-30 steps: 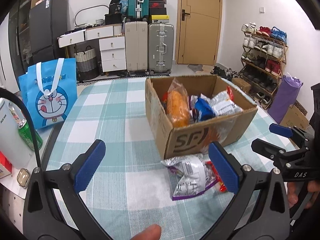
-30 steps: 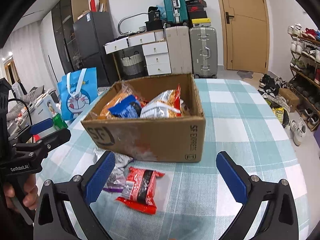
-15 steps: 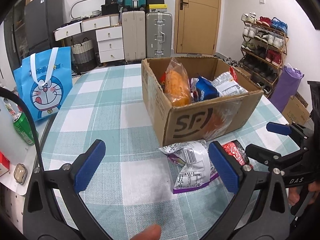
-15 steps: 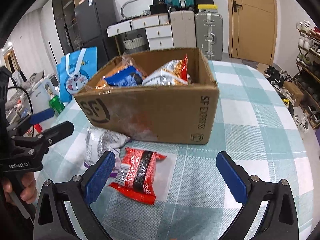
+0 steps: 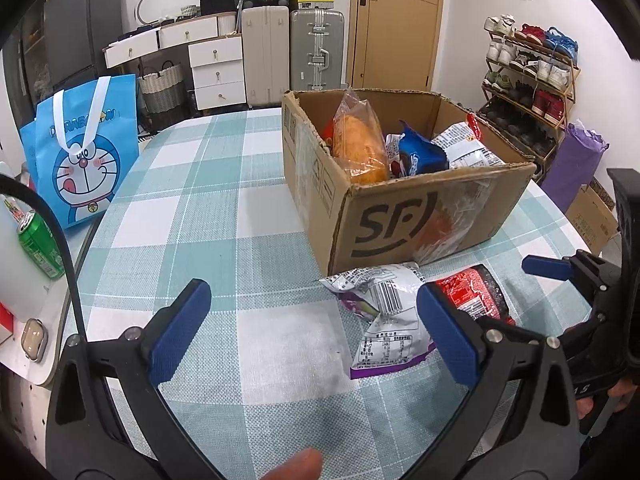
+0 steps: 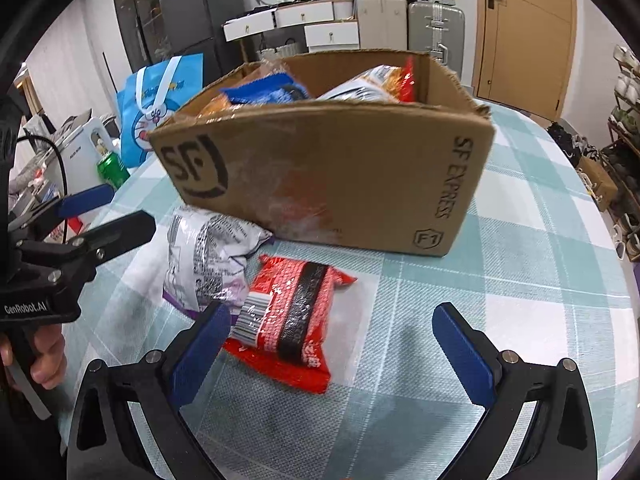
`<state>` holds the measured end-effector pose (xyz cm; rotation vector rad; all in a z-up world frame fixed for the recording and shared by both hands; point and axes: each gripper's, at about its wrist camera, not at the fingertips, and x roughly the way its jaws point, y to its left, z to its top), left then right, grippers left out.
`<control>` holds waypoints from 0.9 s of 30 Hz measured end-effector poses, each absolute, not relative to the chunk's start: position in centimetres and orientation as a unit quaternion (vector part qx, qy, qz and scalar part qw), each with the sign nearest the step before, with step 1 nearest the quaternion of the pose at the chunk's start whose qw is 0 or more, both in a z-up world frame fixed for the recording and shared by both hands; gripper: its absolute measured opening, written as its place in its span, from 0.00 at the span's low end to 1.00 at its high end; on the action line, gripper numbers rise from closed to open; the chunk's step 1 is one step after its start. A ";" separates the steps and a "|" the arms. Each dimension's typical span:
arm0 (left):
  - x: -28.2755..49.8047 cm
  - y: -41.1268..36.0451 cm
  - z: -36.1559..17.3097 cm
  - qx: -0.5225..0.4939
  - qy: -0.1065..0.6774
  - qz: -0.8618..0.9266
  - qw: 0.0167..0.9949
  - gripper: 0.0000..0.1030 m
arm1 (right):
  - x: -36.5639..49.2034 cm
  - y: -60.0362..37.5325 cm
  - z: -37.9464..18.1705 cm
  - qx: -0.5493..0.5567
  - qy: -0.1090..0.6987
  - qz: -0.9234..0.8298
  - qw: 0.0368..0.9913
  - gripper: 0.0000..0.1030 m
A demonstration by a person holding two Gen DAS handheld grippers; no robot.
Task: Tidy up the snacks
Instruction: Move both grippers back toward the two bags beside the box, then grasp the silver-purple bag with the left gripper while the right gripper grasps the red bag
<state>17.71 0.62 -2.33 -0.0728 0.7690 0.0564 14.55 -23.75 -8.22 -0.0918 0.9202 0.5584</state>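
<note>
Red packet [image 5: 474, 294] — partly behind left fingers [image 5: 448, 338]

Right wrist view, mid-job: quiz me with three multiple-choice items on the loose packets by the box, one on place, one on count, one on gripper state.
1. Where does the red packet lie?
A. Inside the cardboard box
B. On the tablecloth in front of the box
C. On the blue bag

2. How many snack packets lie on the tablecloth outside the cardboard box?
A. One
B. Two
C. Four

3. How is the right gripper?
A. Shut on the red packet
B. Shut on nothing
C. Open, jaws spread wide

Answers:
1 B, it rests flat on the checked tablecloth before the box's front wall.
2 B, only the red packet and the silver-purple packet beside it.
3 C, both blue pads stand far apart, with the packet's lower left corner by the left pad.
</note>
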 end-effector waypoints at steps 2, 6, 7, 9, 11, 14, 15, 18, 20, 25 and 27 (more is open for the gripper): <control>17.8 0.6 -2.4 -0.035 0.376 0.028 0.925 1.00 | 14.4 -23.5 -8.5 -0.048 0.441 0.268 0.855 1.00; 17.9 0.5 -2.8 -0.034 0.381 0.026 0.924 1.00 | 14.2 -23.1 -9.0 -0.060 0.445 0.268 0.852 1.00; 17.9 0.5 -2.8 -0.033 0.382 0.026 0.923 1.00 | 14.2 -23.0 -9.1 -0.061 0.446 0.269 0.852 1.00; 18.0 0.5 -3.0 -0.033 0.383 0.025 0.923 1.00 | 14.2 -23.0 -9.2 -0.061 0.446 0.268 0.852 1.00; 18.0 0.4 -3.1 -0.032 0.386 0.024 0.922 1.00 | 14.2 -23.0 -9.2 -0.057 0.448 0.267 0.851 1.00; 18.1 0.2 -3.3 -0.030 0.387 0.024 0.921 1.00 | 14.2 -22.7 -9.3 -0.056 0.452 0.275 0.847 1.00; 18.1 0.2 -3.3 -0.030 0.387 0.023 0.921 1.00 | 14.1 -22.5 -9.3 -0.058 0.451 0.277 0.846 1.00; 18.1 0.2 -3.4 -0.029 0.387 0.024 0.921 1.00 | 13.7 -21.9 -9.5 -0.078 0.446 0.271 0.850 0.99; 18.1 0.2 -3.4 -0.030 0.387 0.024 0.921 1.00 | 13.7 -21.8 -9.5 -0.078 0.445 0.270 0.850 0.99; 18.1 0.4 -3.5 -0.030 0.387 0.025 0.921 1.00 | 14.2 -22.8 -9.4 -0.071 0.447 0.252 0.855 0.99; 18.2 0.4 -3.5 -0.029 0.387 0.025 0.921 1.00 | 14.4 -23.2 -9.4 -0.062 0.448 0.249 0.856 0.99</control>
